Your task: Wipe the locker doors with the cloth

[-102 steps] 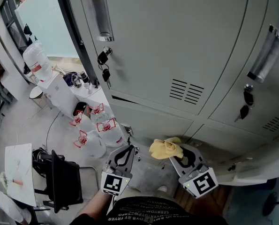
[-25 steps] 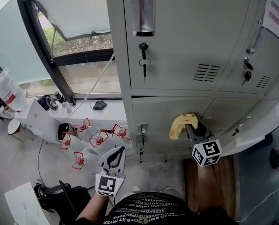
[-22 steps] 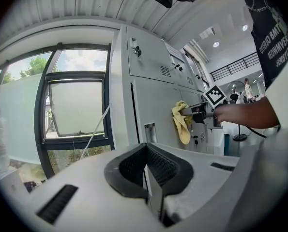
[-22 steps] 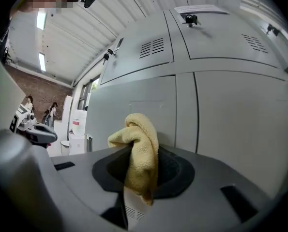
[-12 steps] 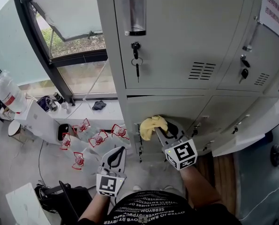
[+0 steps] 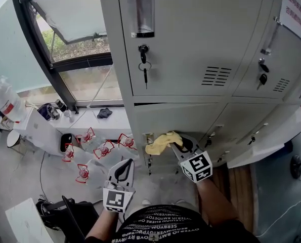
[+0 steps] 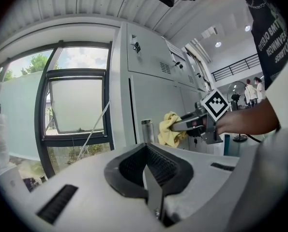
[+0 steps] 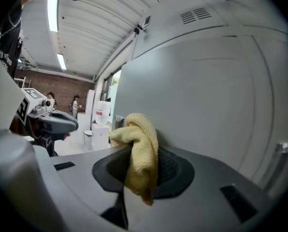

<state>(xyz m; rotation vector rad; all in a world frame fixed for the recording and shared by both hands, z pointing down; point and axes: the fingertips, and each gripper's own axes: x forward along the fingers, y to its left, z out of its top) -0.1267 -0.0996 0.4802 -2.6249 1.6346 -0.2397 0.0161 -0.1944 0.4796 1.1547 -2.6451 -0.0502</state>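
Grey metal lockers fill the head view; the lower door (image 6: 180, 118) sits under the upper door (image 6: 190, 39), which has keys (image 6: 144, 62) hanging in its lock. My right gripper (image 6: 173, 142) is shut on a yellow cloth (image 6: 161, 141), pressed against the left side of the lower door. The same cloth (image 8: 140, 151) hangs between the jaws, close against the grey door (image 8: 192, 91), in the right gripper view. My left gripper (image 6: 121, 173) hangs low, shut and empty, away from the lockers. From the left gripper view the cloth (image 7: 169, 129) shows on the door.
More locker doors (image 6: 271, 49) run to the right, with an open lower door (image 6: 271, 140) jutting out. Water bottles (image 6: 97, 151) stand on the floor at left beside a white cabinet (image 6: 39, 128). A window (image 6: 74, 29) is at upper left.
The right gripper carried the cloth from the right part of the lower door leftward and slightly down across it. The left gripper stayed put.
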